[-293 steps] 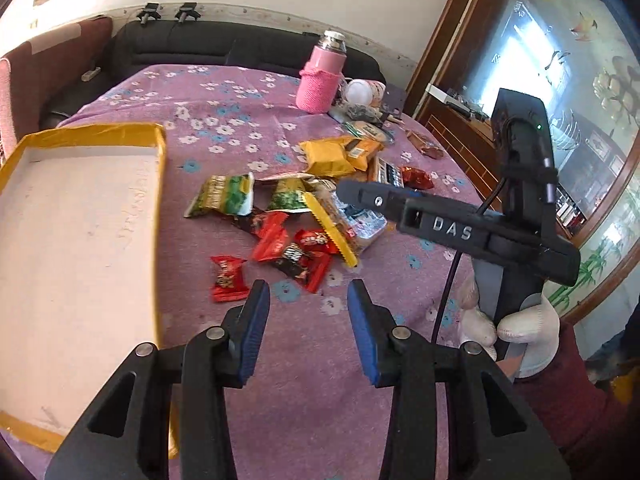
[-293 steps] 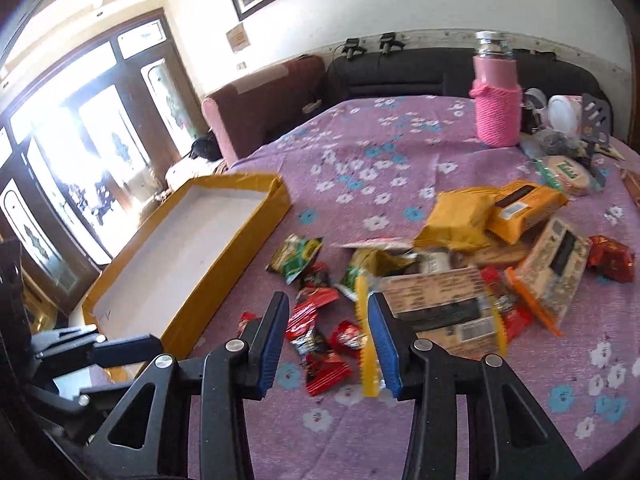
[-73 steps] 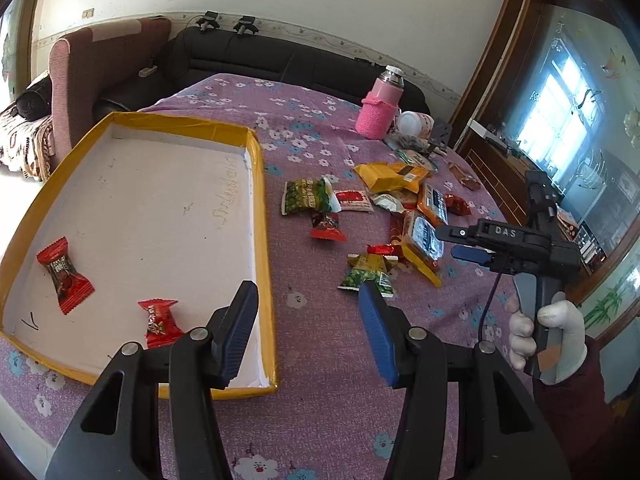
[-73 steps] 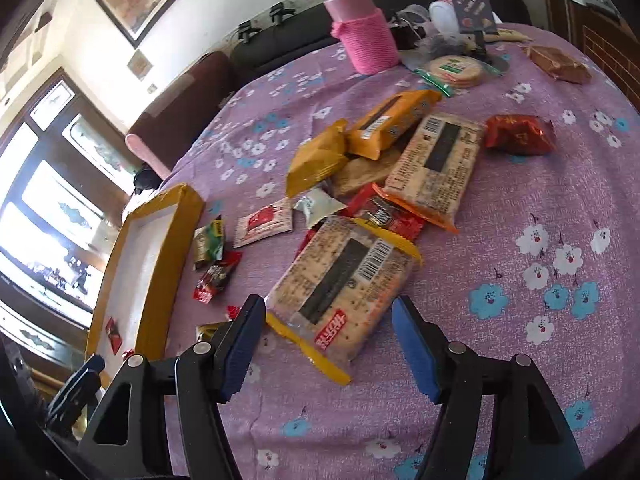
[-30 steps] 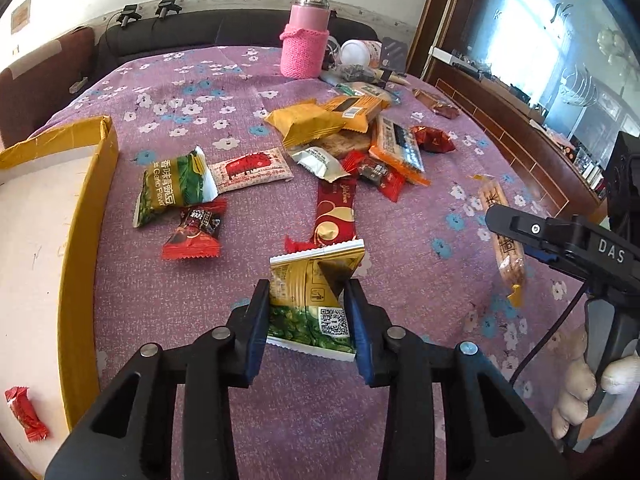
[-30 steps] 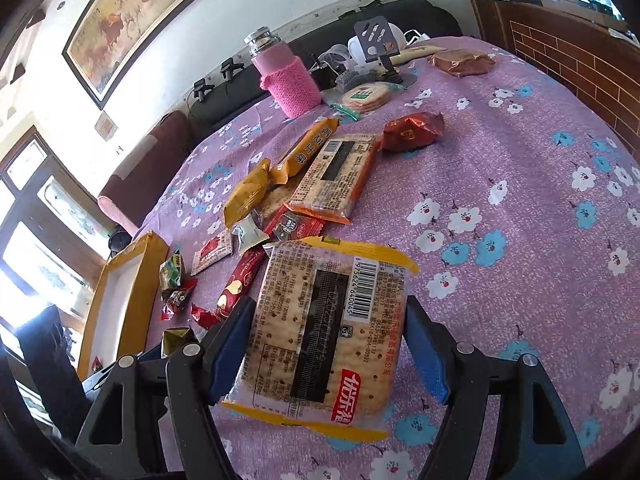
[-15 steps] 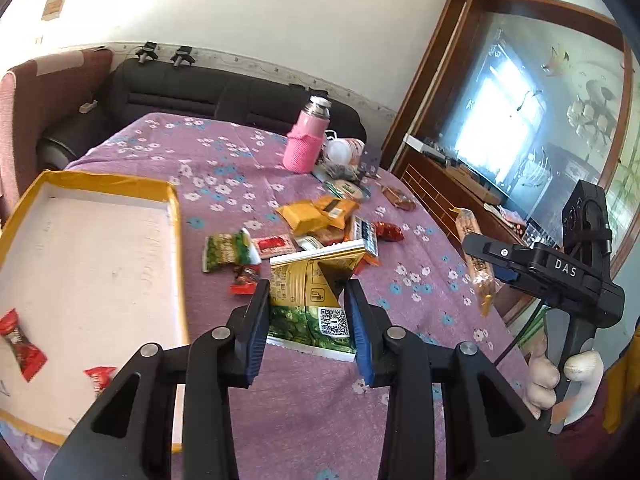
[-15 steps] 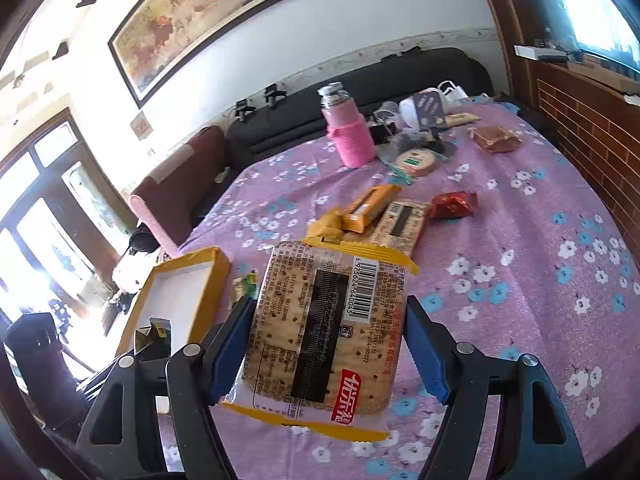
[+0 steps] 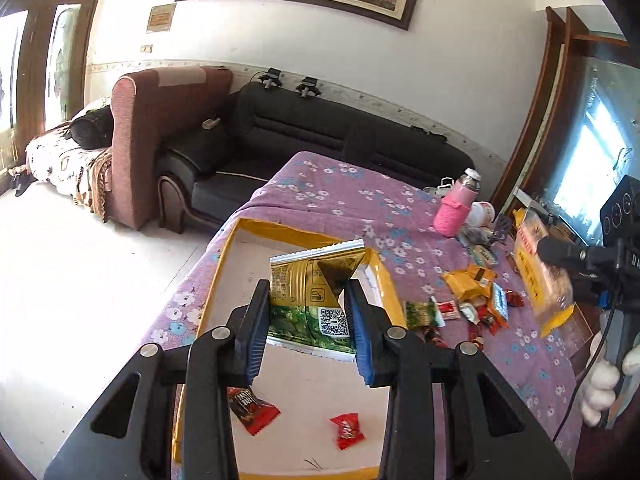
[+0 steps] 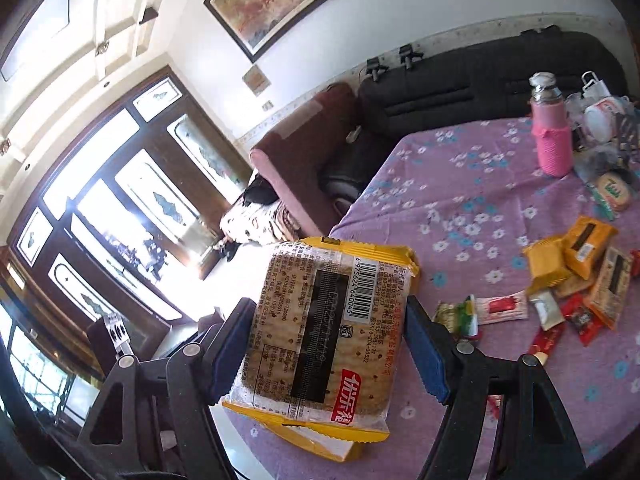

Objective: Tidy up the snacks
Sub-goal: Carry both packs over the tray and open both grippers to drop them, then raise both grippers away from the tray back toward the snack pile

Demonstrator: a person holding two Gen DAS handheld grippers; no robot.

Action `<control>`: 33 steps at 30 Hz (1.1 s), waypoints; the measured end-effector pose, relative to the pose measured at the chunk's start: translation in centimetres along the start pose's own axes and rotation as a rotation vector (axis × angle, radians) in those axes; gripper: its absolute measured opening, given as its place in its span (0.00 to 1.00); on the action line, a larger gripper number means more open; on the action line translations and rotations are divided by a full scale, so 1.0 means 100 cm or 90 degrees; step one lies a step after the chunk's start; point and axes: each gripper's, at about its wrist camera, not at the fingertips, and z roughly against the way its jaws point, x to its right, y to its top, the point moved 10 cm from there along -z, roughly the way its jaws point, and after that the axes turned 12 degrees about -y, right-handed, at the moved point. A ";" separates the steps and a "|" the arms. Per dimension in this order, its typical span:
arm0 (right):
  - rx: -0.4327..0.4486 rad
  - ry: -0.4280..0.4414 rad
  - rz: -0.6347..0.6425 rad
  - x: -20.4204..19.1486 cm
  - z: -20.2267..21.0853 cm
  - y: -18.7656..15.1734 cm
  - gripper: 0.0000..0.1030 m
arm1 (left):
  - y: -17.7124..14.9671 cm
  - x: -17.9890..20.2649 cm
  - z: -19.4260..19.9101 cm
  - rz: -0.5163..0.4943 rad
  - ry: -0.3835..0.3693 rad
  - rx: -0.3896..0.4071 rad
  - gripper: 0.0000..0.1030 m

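The snack packet (image 9: 314, 300) is glossy foil, and the cracker pack (image 10: 326, 332) is shiny clear plastic film. A matt flowered cloth (image 9: 352, 188) covers the desk. The tray (image 9: 224, 276) looks like cardboard edged in glossy yellow tape.

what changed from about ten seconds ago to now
The left gripper took hold of the gold-and-green snack packet and carried it over the yellow-rimmed tray. The right gripper grasped the cracker pack and lifted it off the purple tablecloth. Two red candies went from the pile into the tray. The pink bottle stayed put.
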 end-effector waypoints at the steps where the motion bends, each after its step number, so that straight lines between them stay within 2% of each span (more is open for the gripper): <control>1: -0.022 0.001 0.004 -0.004 -0.019 -0.007 0.71 | -0.004 -0.005 -0.010 0.006 0.002 -0.012 0.33; 4: -0.085 -0.001 0.018 -0.013 -0.074 -0.035 0.71 | -0.020 -0.023 -0.048 0.030 0.013 -0.060 0.33; 8: -0.146 -0.023 0.045 -0.019 -0.130 -0.067 0.71 | -0.044 -0.044 -0.078 0.059 0.029 -0.109 0.33; 12: -0.163 -0.054 0.090 -0.028 -0.159 -0.085 0.71 | -0.054 -0.062 -0.087 0.081 0.056 -0.130 0.34; 17: -0.155 -0.088 0.130 -0.037 -0.169 -0.097 0.72 | -0.059 -0.071 -0.092 0.111 0.064 -0.149 0.34; 24: -0.105 -0.090 0.148 -0.048 -0.144 -0.091 0.72 | -0.059 -0.072 -0.076 0.146 0.055 -0.142 0.37; 28: -0.058 -0.093 0.149 -0.042 -0.104 -0.079 0.72 | -0.041 -0.047 -0.037 0.135 0.028 -0.079 0.37; 29: -0.046 -0.098 0.148 -0.038 -0.092 -0.078 0.72 | -0.036 -0.036 -0.024 0.125 0.018 -0.063 0.41; 30: -0.035 -0.104 0.146 -0.034 -0.079 -0.076 0.72 | -0.030 -0.026 -0.013 0.120 0.007 -0.049 0.54; 31: -0.023 -0.110 0.143 -0.028 -0.067 -0.073 0.72 | -0.025 -0.013 -0.003 0.120 -0.016 -0.033 0.62; 32: -0.010 -0.115 0.139 -0.022 -0.053 -0.072 0.72 | -0.020 0.001 0.007 0.126 -0.052 -0.013 0.75; 33: 0.006 -0.122 0.134 -0.013 -0.036 -0.071 0.72 | -0.016 0.017 0.017 0.129 -0.094 0.011 0.77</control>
